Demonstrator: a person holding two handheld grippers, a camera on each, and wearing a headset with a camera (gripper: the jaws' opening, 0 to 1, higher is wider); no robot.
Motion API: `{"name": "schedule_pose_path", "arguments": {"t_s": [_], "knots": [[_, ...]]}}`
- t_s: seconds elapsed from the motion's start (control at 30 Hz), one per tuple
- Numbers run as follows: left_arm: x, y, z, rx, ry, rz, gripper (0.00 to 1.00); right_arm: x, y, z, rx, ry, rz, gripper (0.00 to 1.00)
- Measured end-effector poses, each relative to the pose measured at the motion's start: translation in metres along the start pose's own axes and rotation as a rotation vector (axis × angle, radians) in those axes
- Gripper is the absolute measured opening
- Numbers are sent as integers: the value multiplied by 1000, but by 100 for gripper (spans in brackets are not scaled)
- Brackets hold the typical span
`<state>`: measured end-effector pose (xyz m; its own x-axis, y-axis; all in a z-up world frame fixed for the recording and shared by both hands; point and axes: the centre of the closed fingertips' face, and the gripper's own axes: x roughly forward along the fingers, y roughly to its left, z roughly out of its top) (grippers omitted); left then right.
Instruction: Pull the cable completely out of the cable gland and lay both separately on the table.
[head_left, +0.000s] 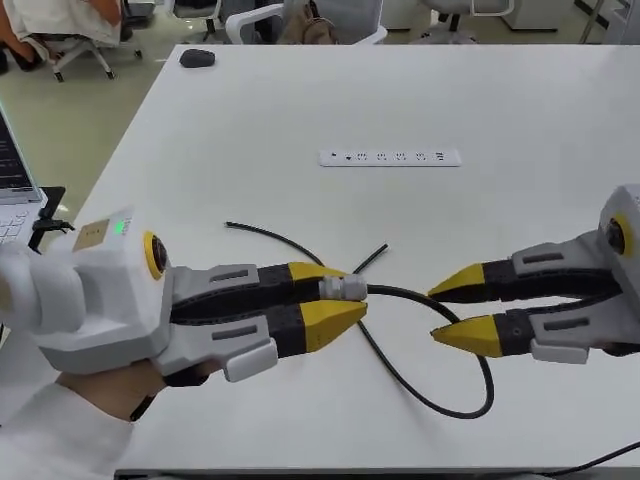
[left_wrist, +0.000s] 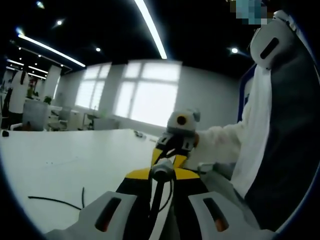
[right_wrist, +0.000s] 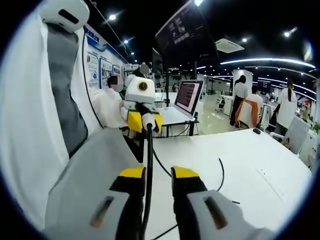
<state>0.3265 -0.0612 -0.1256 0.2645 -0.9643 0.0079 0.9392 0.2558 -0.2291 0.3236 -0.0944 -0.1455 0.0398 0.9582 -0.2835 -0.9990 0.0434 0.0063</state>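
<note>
Left fingers (head_left: 322, 324) clamped on cable gland (head_left: 343, 288); right fingers (head_left: 470, 336) apart astride cable (head_left: 400, 293); power strip (head_left: 390, 157) beyond, well apart.

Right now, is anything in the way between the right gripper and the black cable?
Nothing visible is. The right gripper is open, with its jaws either side of the cable, which runs to the cable gland clamped in the left gripper.

**Yellow tips, black cable, white table**

Your left gripper (head_left: 352, 293) and right gripper (head_left: 432, 313) are both grey and black with yellow jaw tips. Your thin cable (head_left: 405, 293) is plain black, the round metal cable gland (head_left: 343, 289) is silver-grey, and the flat table (head_left: 300, 120) is unpatterned white.
</note>
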Motion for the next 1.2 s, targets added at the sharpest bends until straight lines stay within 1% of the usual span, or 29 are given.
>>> {"name": "schedule_pose_path", "arguments": {"t_s": [0.07,0.13,0.23,0.33,0.53,0.63,0.8,1.2], "knots": [[1,0,0,-3,0,-1,17,4,1,15,3,-49,11,19],[2,0,0,-3,-1,-1,17,6,1,22,4,-67,17,18],[3,0,0,-8,-1,-1,17,13,3,27,-13,-71,28,17],[4,-1,0,-10,-2,-6,17,17,5,27,-14,-73,41,16],[6,-3,0,-13,-7,-11,17,20,8,26,-15,-73,57,8],[7,-3,0,-16,-6,-10,17,21,10,25,-20,-66,70,2],[9,-3,1,-22,-11,-14,17,19,9,24,-28,-73,64,2],[8,-2,-1,-20,-8,-8,17,21,8,21,-47,-56,65,2]]}}
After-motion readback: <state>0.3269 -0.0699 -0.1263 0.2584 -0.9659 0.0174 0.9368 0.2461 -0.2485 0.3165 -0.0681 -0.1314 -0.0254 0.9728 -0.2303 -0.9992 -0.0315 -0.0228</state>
